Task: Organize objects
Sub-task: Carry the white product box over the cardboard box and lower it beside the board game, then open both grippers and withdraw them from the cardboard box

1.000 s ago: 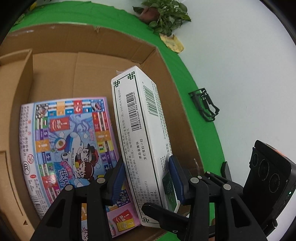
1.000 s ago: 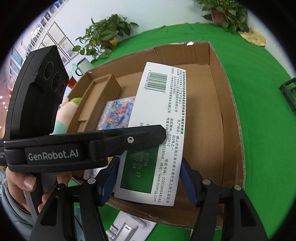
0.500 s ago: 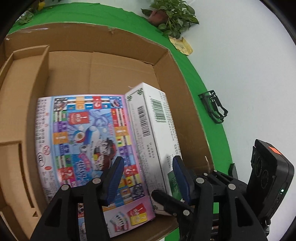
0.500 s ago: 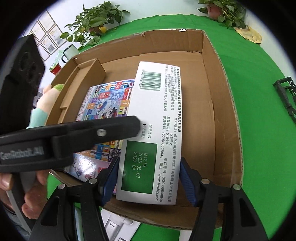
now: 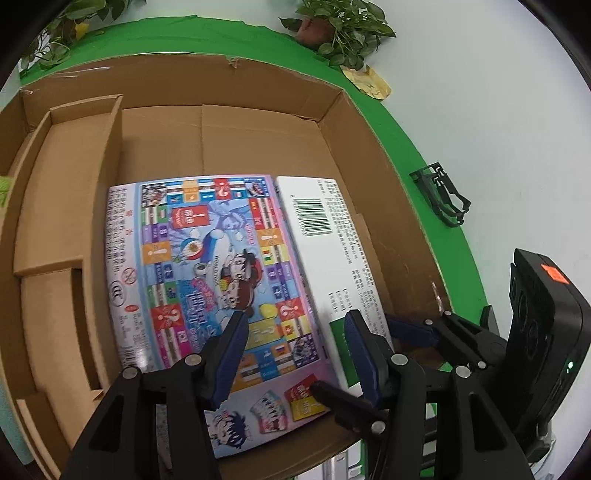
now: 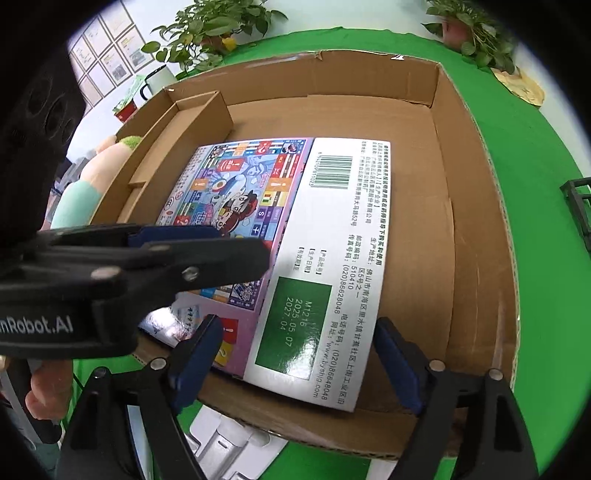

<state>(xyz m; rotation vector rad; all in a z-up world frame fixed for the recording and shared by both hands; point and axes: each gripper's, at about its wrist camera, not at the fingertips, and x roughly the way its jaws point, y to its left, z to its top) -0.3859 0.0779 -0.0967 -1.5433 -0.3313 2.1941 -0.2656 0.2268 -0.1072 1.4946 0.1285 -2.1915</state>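
Looks like the release step: the long white printed carton (image 6: pixel 332 258) lies flat in the shallow brown cardboard tray (image 6: pixel 476 229), just right of the colourful board-game box (image 5: pixel 207 273), while the right gripper (image 6: pixel 299 362) is opening around it and the left gripper (image 5: pixel 295 350) hovers apart, so next is backing both out cleanly.

A bright green cloth (image 6: pixel 517 155) is covering the table, leafy potted plants (image 5: pixel 343 29) are sitting at its far edge by the white wall (image 5: pixel 498 92), framed pictures (image 6: pixel 107 62) are hanging on the wall to the left, and a white mug (image 6: pixel 157 79) is standing near them.
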